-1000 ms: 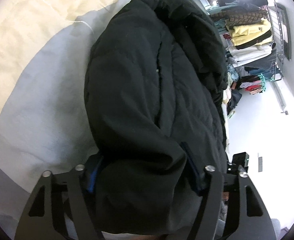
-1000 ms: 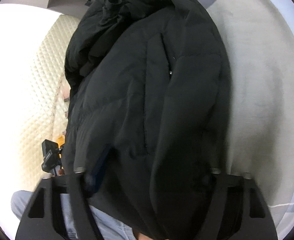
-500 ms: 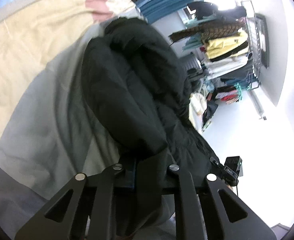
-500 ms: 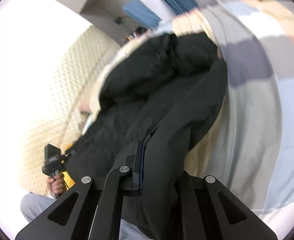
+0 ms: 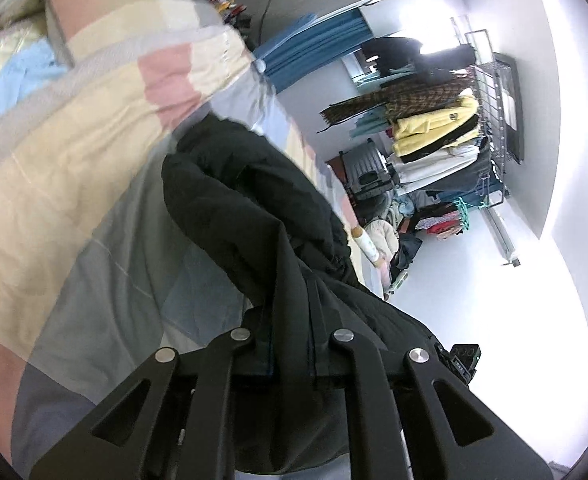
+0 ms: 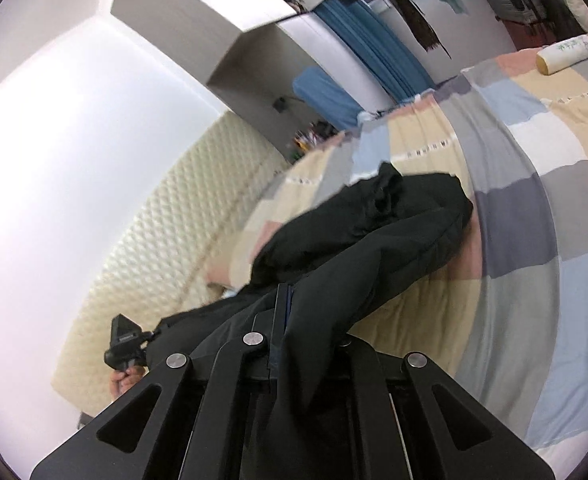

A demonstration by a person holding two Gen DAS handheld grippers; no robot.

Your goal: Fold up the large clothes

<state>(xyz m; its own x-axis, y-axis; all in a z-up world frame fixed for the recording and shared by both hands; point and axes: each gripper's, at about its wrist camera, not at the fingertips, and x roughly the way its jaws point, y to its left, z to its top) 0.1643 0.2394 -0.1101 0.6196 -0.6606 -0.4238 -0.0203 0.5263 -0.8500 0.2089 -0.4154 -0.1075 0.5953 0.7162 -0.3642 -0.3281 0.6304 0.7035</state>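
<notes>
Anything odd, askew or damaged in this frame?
Nothing damaged or spilled. The black puffer jacket is bunched unevenly on the patchwork bedspread, one end pinched by the left gripper and right gripper.

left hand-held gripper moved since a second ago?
Yes. Left hand-held gripper went up and tilted toward level: the patchwork bedspread dropped lower in its view, the clothes rack came in, black jacket clamped.

Patchwork-quilted bed (image 6: pixel 533 152) under black jacket (image 6: pixel 393 232) and bolster pillow (image 6: pixel 569 52)
</notes>
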